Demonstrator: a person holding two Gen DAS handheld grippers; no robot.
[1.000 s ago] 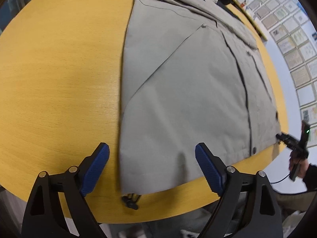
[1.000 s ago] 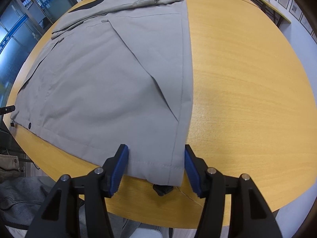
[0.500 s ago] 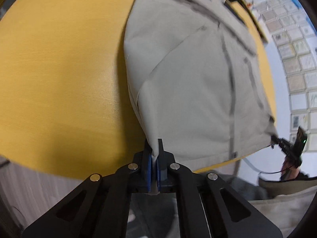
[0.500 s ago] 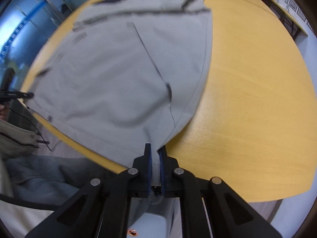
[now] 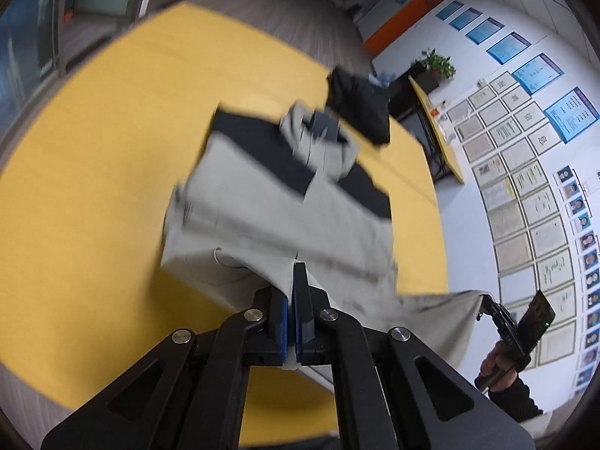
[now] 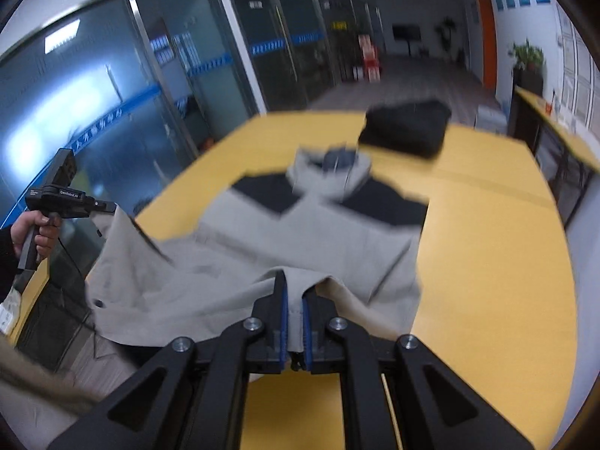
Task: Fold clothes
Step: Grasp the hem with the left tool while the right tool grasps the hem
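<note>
The left gripper (image 5: 291, 288) pinches one hem corner of the grey-and-black fabric jacket (image 5: 300, 202). The right gripper (image 6: 293, 300) pinches the opposite corner. The hem hangs raised above the round yellow wooden table (image 5: 93, 187); the collar end lies beside a folded black garment (image 6: 407, 127).

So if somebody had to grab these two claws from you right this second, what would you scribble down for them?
Left claw: shut on the grey jacket at one corner of its hem.
Right claw: shut on the jacket's other hem corner.
The hem is lifted off the yellow table; the hood and black shoulders lie on the table. A folded black garment sits beyond the hood.
Done: both corners gripped, hem raised.
Left: probably carry the hem up toward the shoulders, lay it flat, let go, then finish folding.
</note>
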